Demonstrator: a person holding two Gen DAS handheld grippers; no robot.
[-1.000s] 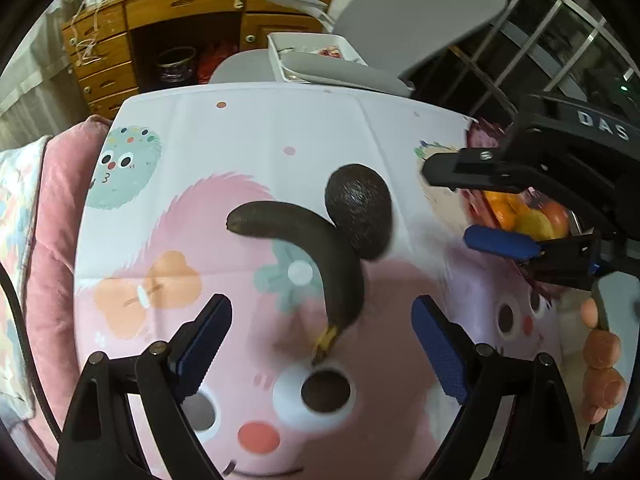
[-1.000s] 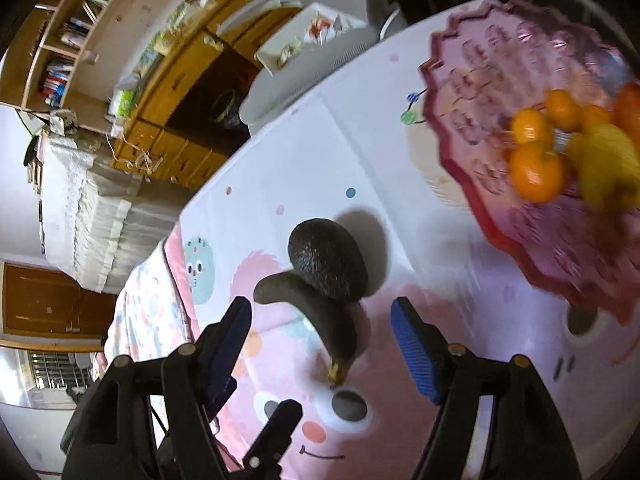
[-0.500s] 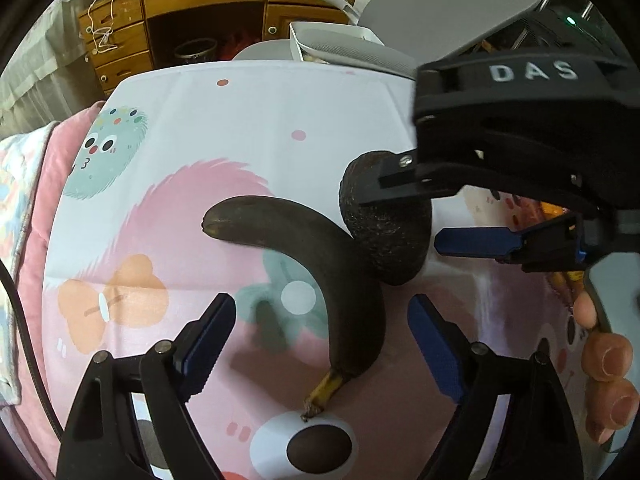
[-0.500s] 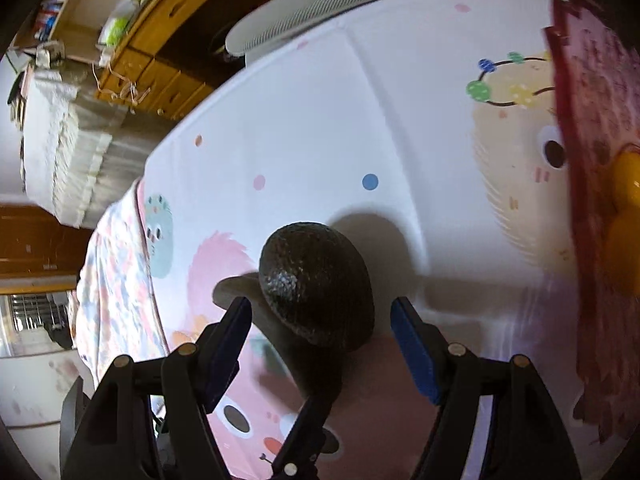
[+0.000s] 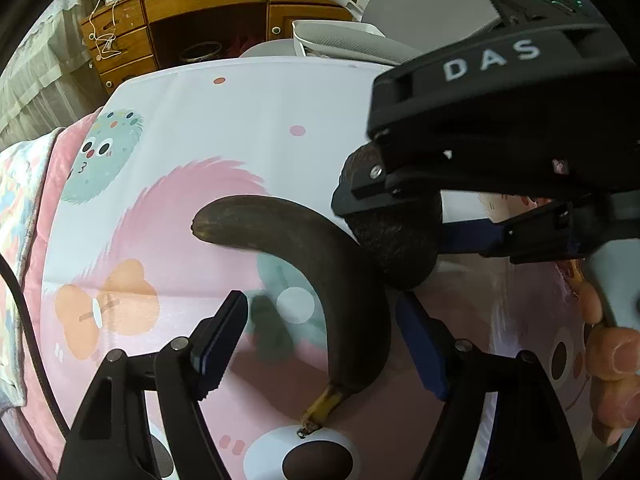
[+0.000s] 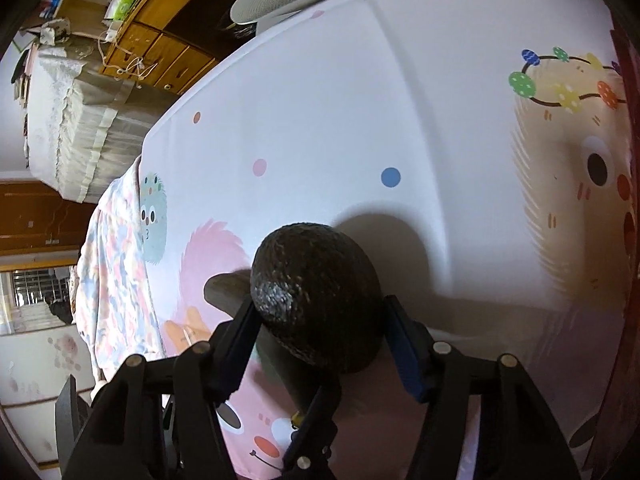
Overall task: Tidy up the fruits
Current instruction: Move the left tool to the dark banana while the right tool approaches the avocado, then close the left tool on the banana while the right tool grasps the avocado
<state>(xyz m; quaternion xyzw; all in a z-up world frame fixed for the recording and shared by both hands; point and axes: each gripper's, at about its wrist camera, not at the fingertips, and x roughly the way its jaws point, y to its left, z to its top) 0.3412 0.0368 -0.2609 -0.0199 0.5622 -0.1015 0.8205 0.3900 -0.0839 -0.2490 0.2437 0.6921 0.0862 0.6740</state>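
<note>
Both fruits remain on the tablecloth (image 6: pixel 400 100): the right gripper (image 6: pixel 320 316), jaws just narrowing, presses on the avocado (image 6: pixel 316 300), while the left gripper (image 5: pixel 320 336), also narrowing, straddles the banana (image 5: pixel 348 280) ungripped.

Cloth (image 5: pixel 248 112) beyond the banana (image 5: pixel 320 256) lies free — right tool (image 5: pixel 472 176) and avocado (image 5: pixel 400 248) block its right.

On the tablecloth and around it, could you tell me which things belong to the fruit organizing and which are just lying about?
Belongs to the job:
- avocado, between the right gripper pads, which have just been closing
- blackened banana, between the left gripper pads, also closing

Just lying about:
- wooden desk
- grey chair
- cartoon tablecloth
- pink blanket
</note>
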